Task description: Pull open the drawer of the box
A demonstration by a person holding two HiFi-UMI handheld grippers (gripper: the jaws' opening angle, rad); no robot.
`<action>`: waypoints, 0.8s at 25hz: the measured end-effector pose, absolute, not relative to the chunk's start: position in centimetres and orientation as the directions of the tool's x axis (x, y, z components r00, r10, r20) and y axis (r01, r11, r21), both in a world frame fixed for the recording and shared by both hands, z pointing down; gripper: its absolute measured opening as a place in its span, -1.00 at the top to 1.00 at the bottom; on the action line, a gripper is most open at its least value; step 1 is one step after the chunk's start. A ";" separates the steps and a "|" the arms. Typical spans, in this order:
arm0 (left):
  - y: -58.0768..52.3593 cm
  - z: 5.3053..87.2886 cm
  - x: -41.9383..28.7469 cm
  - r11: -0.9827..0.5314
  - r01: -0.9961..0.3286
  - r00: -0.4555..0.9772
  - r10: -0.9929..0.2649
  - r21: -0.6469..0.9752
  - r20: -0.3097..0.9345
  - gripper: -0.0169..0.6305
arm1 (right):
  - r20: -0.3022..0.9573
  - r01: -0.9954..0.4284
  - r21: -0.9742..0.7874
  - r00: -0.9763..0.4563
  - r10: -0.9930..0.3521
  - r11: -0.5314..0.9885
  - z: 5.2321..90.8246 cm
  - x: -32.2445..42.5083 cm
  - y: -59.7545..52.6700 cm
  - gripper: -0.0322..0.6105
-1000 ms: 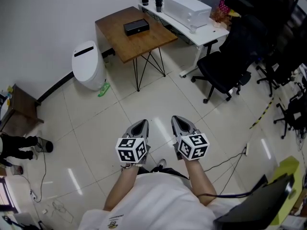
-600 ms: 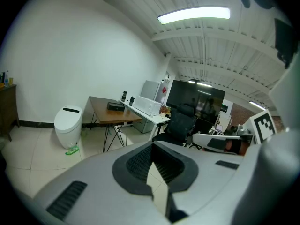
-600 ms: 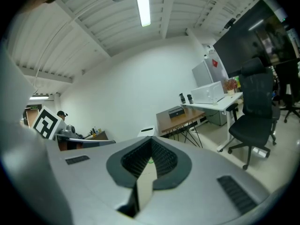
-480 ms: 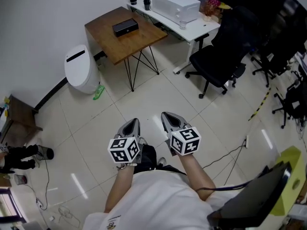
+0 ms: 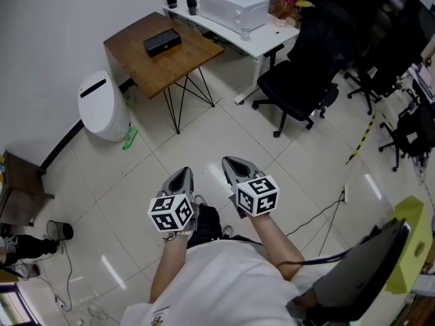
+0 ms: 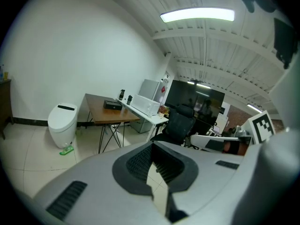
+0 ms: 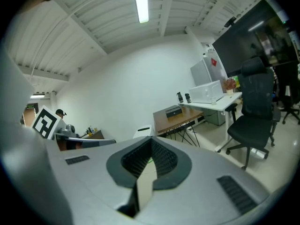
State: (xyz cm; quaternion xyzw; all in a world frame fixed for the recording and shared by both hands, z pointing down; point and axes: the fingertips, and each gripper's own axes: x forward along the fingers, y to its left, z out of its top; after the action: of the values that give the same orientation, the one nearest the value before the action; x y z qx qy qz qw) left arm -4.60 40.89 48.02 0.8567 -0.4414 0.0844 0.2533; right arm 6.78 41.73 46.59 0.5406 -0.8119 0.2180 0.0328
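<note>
Black box [image 5: 162,43] lies well beyond left claw [image 5: 184,172] and right claw [image 5: 230,161], both closed, empty.

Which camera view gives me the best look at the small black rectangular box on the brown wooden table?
The head view: it looks down on the small black rectangular box, with its whole top visible on the brown wooden table. The left gripper view and the right gripper view show the box only small, distant and side-on.
</note>
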 end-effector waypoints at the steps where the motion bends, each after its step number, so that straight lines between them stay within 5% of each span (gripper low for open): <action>1: 40.3 48.1 -4.6 -0.483 -0.798 0.597 -0.713 0.361 0.367 0.94 | 0.290 -0.893 -0.319 -0.411 -0.864 0.318 46.7 6.8 41.2 0.94; 20: 22.6 45.5 -6.5 -0.530 -0.782 0.621 -0.706 0.329 0.339 0.94 | 0.258 -0.901 -0.311 -0.387 -0.885 0.303 44.3 5.2 23.9 0.94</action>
State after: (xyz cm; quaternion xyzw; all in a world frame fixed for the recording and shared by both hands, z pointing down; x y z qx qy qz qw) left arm -6.49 22.64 45.51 0.8707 -0.4272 0.0823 0.2294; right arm 5.21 23.89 44.32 0.5531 -0.8071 0.2058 0.0191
